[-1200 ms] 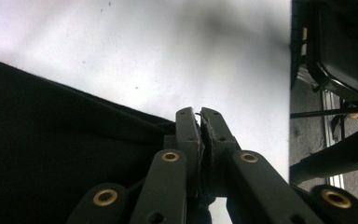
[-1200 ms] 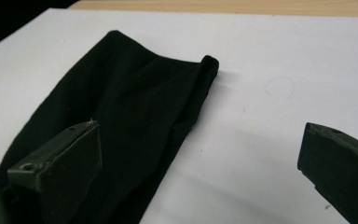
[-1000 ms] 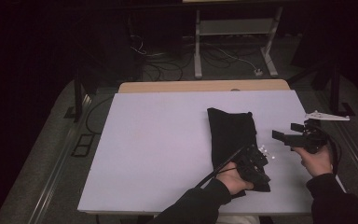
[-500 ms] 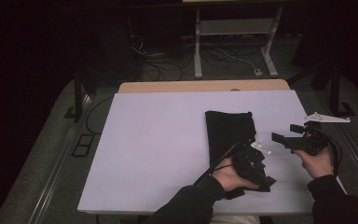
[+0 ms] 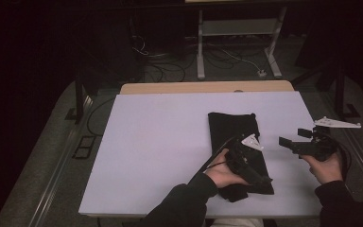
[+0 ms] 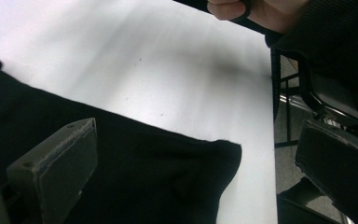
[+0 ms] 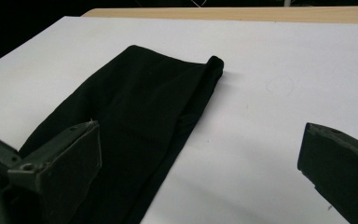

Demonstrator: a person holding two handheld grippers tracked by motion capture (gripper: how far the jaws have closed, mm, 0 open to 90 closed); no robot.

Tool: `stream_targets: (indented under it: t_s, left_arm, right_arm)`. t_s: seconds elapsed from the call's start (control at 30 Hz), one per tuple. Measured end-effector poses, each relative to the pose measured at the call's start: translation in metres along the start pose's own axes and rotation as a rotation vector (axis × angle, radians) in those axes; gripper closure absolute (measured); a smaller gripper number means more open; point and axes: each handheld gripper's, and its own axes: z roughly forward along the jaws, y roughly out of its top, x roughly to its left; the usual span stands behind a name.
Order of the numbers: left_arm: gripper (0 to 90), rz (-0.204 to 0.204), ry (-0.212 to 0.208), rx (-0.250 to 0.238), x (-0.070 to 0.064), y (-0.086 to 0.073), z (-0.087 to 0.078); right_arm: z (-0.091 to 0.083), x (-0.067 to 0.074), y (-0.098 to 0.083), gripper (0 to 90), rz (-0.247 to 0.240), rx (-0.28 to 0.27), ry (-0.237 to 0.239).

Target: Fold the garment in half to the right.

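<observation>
Item: black folded cloth [image 5: 238, 151], lying flat on the white table [image 5: 160, 142], right of centre, its long axis running away from the person; the near end lay under the left gripper [image 5: 248, 163].

Change noted: against the frame of one second earlier, the left gripper had lifted off the near end of the cloth and drawn slightly toward the table's middle. Its jaws had just been opening and stood wide apart, nothing pressed between them; in the left gripper view the cloth's corner [image 6: 223, 149] lay flat on the table below the gap. Judged meaning: the cloth had been let go, so a fold or a placement looked finished and the next grasp was still to be chosen.

Right gripper [image 5: 288, 142]: held above the table's right edge, well apart from the cloth, in much the same place as before; jaws wide, empty, with the cloth's far rolled edge [image 7: 214, 63] ahead of them.

Markings: no brand, label or legible writing on cloth, table or grippers.
</observation>
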Motion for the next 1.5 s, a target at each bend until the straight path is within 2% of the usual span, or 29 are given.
stream_targets:
  t_s: [0.07,0.6,0.9,1.07,1.4,1.5]
  left_arm:
    - [0.0,0.001,0.024,-0.002,0.002,-0.002,-0.005]
    - [0.0,0.005,0.102,-0.021,0.018,-0.017,-0.038]
    - [0.0,-0.021,0.139,-0.041,0.027,-0.026,-0.058]
    - [0.0,-0.032,0.177,-0.039,0.032,-0.032,-0.069]
    - [0.0,-0.053,0.208,-0.062,0.040,-0.044,-0.088]
    - [0.0,-0.054,0.217,-0.052,0.042,-0.046,-0.091]
  right_arm:
    - [-0.001,0.000,-0.001,0.0,-0.003,-0.001,0.000]
    - [-0.008,0.008,-0.007,0.0,-0.019,0.004,0.006]
    - [-0.011,0.011,-0.012,0.0,-0.023,0.008,0.005]
    - [-0.013,0.014,-0.014,0.0,-0.030,0.006,0.010]
    - [-0.015,0.019,-0.020,0.0,-0.046,0.016,0.016]
    - [-0.016,0.021,-0.021,0.0,-0.049,0.021,0.019]
